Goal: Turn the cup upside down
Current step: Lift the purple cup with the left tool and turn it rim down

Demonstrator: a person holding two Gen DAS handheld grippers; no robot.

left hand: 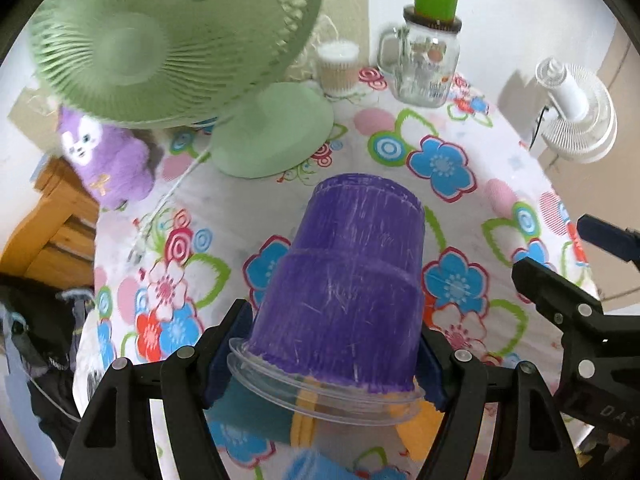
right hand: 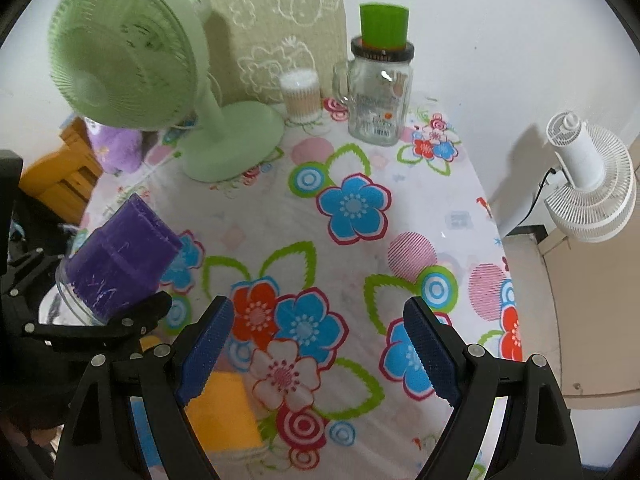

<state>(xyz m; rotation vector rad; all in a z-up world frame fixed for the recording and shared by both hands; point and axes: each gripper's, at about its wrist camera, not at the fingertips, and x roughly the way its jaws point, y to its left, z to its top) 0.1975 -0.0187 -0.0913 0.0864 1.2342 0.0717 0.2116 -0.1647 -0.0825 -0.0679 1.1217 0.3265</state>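
**Purple cup held tilted in left gripper, above table**

Left wrist view: left gripper (left hand: 326,364) has its blue pads clamped on the purple cup (left hand: 344,280) near the clear rim. Cup's closed base points away from the camera toward the green fan (left hand: 172,40); open rim is nearest the lens. Floral tablecloth (left hand: 460,168) lies below.

Right wrist view: right gripper (right hand: 316,356) jaws stand wide apart, holding nothing, over the tablecloth (right hand: 280,216). Cup (right hand: 120,264) at left, tilted, base uppermost, in the left gripper (right hand: 100,320). Glass jar (right hand: 378,100) stands well apart at the back.
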